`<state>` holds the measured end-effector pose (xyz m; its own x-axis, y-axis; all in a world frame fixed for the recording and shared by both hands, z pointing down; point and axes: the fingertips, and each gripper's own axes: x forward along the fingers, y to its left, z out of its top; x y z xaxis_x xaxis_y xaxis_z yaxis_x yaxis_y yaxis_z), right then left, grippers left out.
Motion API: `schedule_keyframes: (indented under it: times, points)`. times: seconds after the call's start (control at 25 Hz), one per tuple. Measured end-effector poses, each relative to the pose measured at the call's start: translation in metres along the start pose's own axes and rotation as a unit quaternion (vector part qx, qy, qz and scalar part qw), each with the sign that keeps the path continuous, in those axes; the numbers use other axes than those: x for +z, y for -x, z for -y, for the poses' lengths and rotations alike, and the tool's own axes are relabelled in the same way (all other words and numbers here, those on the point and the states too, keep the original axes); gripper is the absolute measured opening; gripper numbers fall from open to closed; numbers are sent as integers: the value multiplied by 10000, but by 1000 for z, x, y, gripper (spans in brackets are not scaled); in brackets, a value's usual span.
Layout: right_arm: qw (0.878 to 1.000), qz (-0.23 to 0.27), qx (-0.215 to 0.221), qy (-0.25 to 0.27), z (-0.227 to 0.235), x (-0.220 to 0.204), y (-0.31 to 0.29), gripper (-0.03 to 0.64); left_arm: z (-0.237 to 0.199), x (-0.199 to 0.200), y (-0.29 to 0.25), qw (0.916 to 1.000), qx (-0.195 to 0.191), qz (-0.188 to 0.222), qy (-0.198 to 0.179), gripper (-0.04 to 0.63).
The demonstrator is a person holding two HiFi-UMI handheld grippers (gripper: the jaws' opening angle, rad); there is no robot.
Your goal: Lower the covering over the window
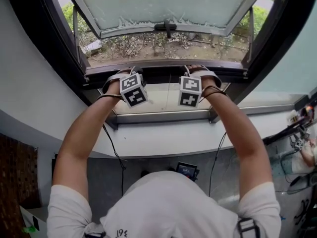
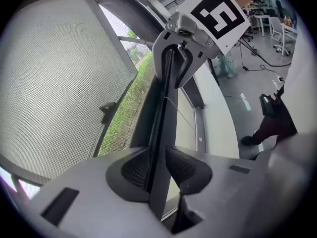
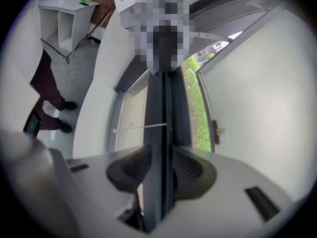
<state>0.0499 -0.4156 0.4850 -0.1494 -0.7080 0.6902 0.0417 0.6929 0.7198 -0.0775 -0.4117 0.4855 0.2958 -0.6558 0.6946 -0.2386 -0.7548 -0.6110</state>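
- My left gripper (image 2: 158, 170) has its jaws pinching the dark rail (image 2: 166, 103) edge-on, with a pad on each flat face. In the head view it sits at eleven o'clock.
- My right gripper (image 3: 158, 170) is clamped across the same rail in the same way, at one o'clock and well apart from the left.
- The rail runs across the window frame at twelve o'clock, just above the fixed lower pane (image 1: 158, 99).
- I take the rail for the covering's pull bar: thin, stiff, light and smooth-faced. I judge it could slip or skew unless both ends come down evenly, so a hold on either side of centre looks right.
- Below my grippers, the white sill (image 1: 163, 139) curves across at six o'clock, and cables (image 1: 296, 128) clutter three o'clock.
- Beyond, the open sash (image 1: 163, 4) tilts outward over shrubs (image 1: 163, 46).
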Motion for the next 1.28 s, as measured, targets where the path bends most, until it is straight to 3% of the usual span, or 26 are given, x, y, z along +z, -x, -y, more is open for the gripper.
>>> schedule_keyframes:
  times: [0.6,0.92,1.12,1.28]
  points:
    - [9997,65,-146,-198,6,-6,14,129,-16,21,24,9982,205,453,326,103]
    - [9944,422,-327,-907,20,-3,33,129,-9,28,34,9923,177,833,901,103]
    - [9906,609,-555,-1092,27,0,47,127,-14,34,49,9814,306,1219,1449,95]
    - [9815,839,-775,-1539,38,1,66,126,-29,39,76,9610,545,1699,2113,77]
